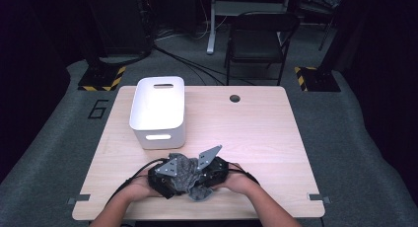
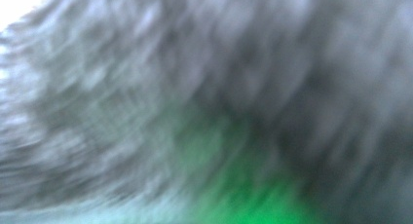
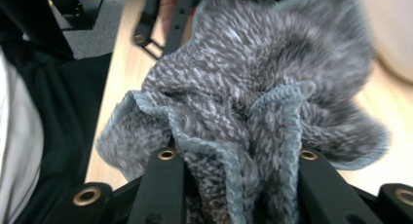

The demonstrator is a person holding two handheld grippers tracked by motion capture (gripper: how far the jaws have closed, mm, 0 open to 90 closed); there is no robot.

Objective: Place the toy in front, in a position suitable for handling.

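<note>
A grey knitted cloth [image 1: 185,170] is bunched up near the table's front edge, between my two grippers. My right gripper [image 1: 203,179] comes in from the right. In the right gripper view its two black jaws [image 3: 236,158] press on a thick fold of the cloth [image 3: 253,87]. My left gripper [image 1: 172,180] sits against the cloth from the left, its grey plate tilted up. Blurred cloth [image 2: 195,87] lies right against the left gripper's camera and hides its jaws. Part of the left gripper [image 3: 160,24] and a hand show beyond the cloth.
A white bin [image 1: 157,111] with handle slots stands at the back left of the wooden table [image 1: 256,133]. A round hole [image 1: 234,98] is near the far edge. A black chair [image 1: 261,39] and cables are on the floor beyond.
</note>
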